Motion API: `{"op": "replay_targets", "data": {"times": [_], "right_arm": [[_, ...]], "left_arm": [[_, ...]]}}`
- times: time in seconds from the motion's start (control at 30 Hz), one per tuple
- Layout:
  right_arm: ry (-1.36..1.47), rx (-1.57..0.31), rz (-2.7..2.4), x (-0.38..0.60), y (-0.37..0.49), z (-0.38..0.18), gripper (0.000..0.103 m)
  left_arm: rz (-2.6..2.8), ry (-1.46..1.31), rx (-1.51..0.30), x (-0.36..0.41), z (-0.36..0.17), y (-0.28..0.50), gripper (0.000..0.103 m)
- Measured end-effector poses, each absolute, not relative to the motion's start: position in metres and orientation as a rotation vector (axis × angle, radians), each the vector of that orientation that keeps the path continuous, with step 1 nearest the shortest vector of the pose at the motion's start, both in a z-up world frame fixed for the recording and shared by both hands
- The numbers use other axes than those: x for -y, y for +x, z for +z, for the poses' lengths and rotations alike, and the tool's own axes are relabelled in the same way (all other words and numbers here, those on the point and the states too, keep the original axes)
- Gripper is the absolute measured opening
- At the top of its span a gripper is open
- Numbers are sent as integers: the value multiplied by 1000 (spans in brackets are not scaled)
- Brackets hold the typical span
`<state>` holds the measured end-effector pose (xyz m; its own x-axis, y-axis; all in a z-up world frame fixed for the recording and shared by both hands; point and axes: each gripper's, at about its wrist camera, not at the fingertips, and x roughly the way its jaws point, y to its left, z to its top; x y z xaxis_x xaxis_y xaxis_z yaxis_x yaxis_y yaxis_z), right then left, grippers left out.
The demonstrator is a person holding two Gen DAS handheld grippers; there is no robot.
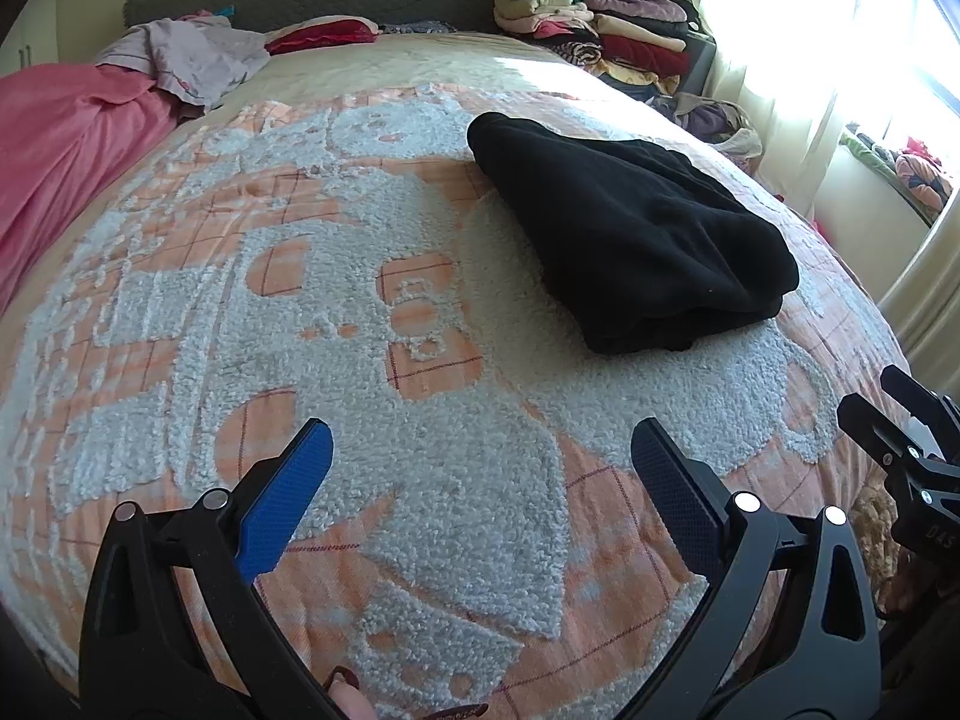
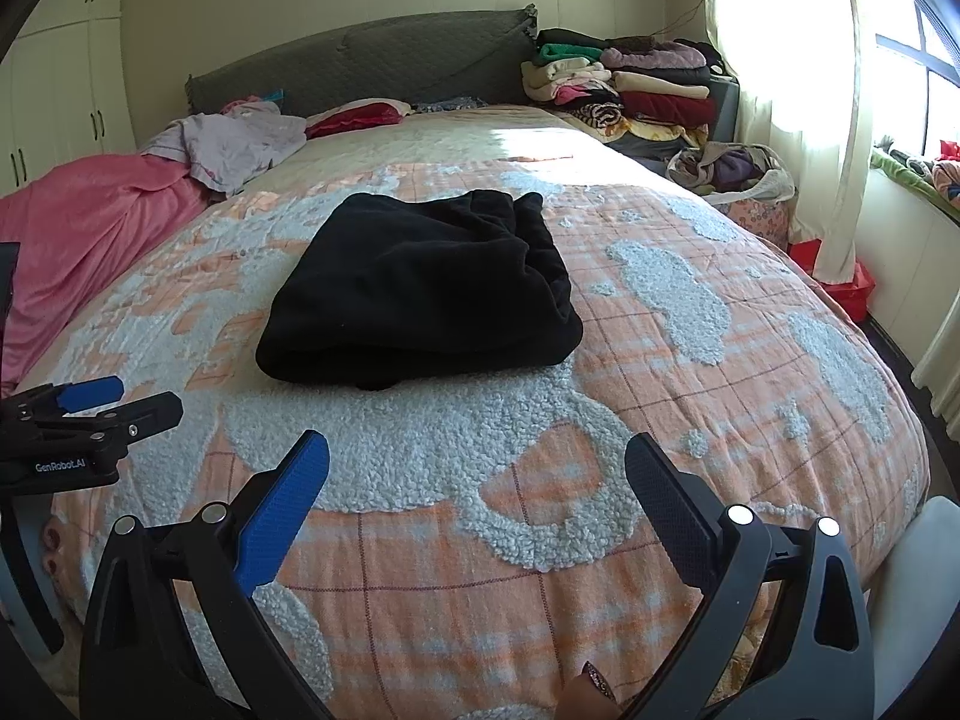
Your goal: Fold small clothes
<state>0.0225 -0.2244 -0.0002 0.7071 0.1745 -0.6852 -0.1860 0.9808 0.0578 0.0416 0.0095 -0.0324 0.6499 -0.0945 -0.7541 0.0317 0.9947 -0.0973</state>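
A black fleece garment (image 2: 420, 294) is seen folded into a compact bundle on the orange-and-white tufted bedspread (image 2: 600, 480), at twelve o'clock — probably finished. The left gripper (image 1: 480, 462) and right gripper (image 2: 477, 468) are held wide apart, empty.

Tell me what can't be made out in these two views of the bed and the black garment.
- Black garment: its type; in both views it lies folded, hiding inner layers and underside.
- Stacked clothes by the headboard: individual pieces too small and overlapped.
- Window: overexposed in the left wrist view, nothing visible outside.
- Right gripper: cut off by the left wrist view's right edge.
- Person: only fingertips at both bottom edges.
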Motion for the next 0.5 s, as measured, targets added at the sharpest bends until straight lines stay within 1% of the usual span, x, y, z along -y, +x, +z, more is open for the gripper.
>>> {"op": "replay_targets", "data": {"times": [0.5], "right_arm": [[-5,-770,206,226,22,2,98]], "left_arm": [[-71,-90,-867,-10,-31,40,93]]}}
